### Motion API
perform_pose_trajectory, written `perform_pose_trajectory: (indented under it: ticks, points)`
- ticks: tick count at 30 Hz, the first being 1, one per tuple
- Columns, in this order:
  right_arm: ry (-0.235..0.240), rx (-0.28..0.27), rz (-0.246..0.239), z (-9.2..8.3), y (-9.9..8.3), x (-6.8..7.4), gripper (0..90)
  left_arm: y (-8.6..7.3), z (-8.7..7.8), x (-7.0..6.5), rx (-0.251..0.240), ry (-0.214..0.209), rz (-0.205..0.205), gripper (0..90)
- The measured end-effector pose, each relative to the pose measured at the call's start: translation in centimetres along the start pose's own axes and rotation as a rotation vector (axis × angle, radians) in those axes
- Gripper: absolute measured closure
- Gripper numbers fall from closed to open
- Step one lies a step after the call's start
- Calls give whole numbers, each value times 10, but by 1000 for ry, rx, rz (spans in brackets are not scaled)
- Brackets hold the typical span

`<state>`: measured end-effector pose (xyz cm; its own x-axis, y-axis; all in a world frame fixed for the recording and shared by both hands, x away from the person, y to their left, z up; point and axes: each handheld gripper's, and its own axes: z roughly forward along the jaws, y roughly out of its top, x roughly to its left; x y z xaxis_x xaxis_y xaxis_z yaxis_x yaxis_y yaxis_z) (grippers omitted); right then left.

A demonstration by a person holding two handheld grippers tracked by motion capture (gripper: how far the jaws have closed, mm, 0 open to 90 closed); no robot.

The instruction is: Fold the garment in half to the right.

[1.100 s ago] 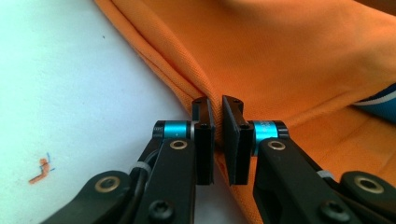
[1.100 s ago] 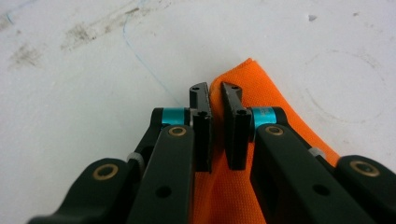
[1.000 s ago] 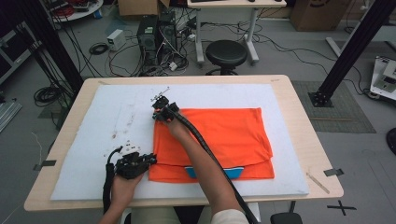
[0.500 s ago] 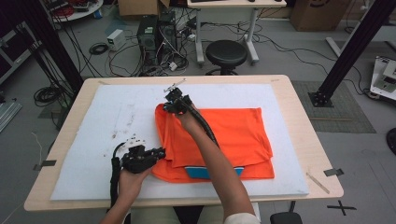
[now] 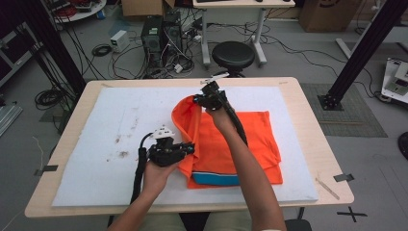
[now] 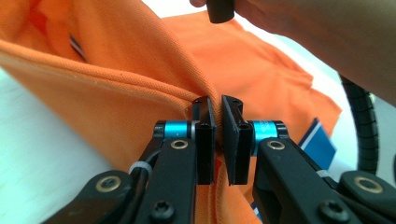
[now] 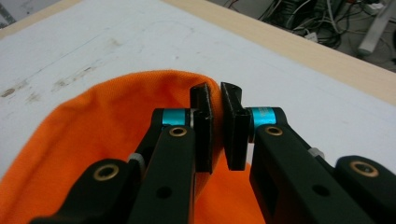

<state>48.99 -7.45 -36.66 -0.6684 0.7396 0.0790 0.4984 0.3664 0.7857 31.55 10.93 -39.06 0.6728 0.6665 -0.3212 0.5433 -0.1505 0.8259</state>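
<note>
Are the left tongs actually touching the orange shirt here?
Touching. In the left gripper view the left tongs are closed on a fold of the orange shirt, with the cloth pinched between both pads.

Left gripper: 2 black jaws clamped on orange shirt fold, cyan collars either side. Blue label at right. Forearm and black cable beyond.

Black gripper, blue collars, brass screws
</note>
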Motion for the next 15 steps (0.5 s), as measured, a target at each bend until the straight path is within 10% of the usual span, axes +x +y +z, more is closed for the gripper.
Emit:
perform_pose_trajectory:
  ticks: [15]
  points:
    - [-105, -50, 80, -67, -24, -58, 846, 38, 55, -47, 40, -103, 56, 837]
